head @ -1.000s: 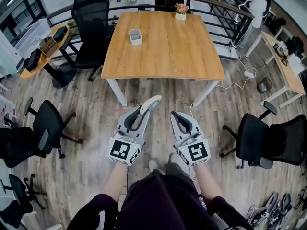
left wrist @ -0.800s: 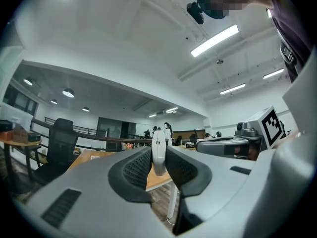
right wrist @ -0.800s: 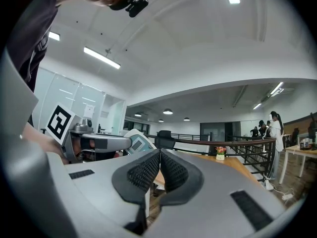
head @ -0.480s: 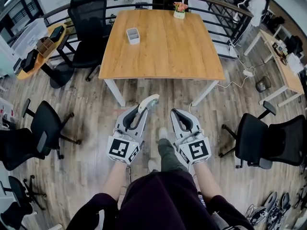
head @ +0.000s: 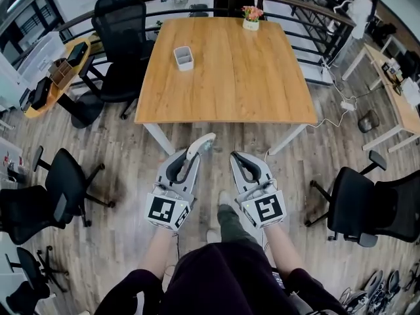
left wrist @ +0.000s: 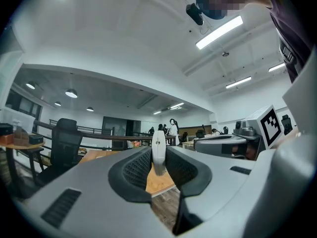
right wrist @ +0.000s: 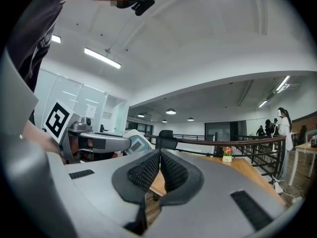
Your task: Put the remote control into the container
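Pinching the white remote control (head: 205, 140) in the left tongs (head: 192, 159), thin edge up, with its far end poking out past the tips. With the right tongs (head: 238, 157) pressed together, nothing inside. Standing on the wood floor (head: 125, 176), short of the near edge of the tabletop (head: 230, 84). Looking toward the small white container (head: 184, 57), open side up, near the far left corner of the tabletop and well apart from the remote control.

Probably walking up comes next, then reaching far across. Could slip out on the way, since so much of it pokes past the tips. Could miss the small opening and land on the tabletop. Could knock the light container over or push it toward the left edge. Best to go slow and let go only right over the opening.
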The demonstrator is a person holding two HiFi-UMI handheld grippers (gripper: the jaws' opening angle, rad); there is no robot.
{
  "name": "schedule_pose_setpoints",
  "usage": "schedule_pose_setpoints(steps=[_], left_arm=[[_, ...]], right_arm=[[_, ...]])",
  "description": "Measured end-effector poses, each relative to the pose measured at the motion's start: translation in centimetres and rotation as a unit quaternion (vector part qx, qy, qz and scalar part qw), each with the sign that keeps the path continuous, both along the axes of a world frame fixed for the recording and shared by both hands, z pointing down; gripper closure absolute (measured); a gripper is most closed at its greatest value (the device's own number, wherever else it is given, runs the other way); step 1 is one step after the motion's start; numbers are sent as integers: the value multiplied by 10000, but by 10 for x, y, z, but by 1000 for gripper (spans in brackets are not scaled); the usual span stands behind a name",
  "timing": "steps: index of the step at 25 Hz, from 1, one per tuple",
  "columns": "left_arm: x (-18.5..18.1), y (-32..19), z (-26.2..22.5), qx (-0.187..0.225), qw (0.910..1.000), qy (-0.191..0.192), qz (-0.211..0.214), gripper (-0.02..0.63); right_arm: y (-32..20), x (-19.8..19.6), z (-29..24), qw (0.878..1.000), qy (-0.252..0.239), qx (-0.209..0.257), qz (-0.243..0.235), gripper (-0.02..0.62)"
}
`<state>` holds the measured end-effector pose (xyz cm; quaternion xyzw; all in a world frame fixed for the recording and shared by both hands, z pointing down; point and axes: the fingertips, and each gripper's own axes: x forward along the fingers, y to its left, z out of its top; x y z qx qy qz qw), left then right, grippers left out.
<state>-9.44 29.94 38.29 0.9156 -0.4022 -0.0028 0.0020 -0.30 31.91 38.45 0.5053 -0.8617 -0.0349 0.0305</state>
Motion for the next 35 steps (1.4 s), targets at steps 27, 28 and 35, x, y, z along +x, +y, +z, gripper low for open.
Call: schedule_pose_setpoints(steps=[27,28,35], left_arm=[[94,-190,-14,-130,9986,-360,-373,512],[94,-194,-14,-128,9984,-372,-401,512],[92,-224,-8,-143,9975,-422,-545,512]], right_arm=[[-204,76,-9,9987,-234,-82,-435,577],[-208,78,-9,9987,-251,-101,-431,577],[-240,80,2,9978,-352,-141,-544,577]])
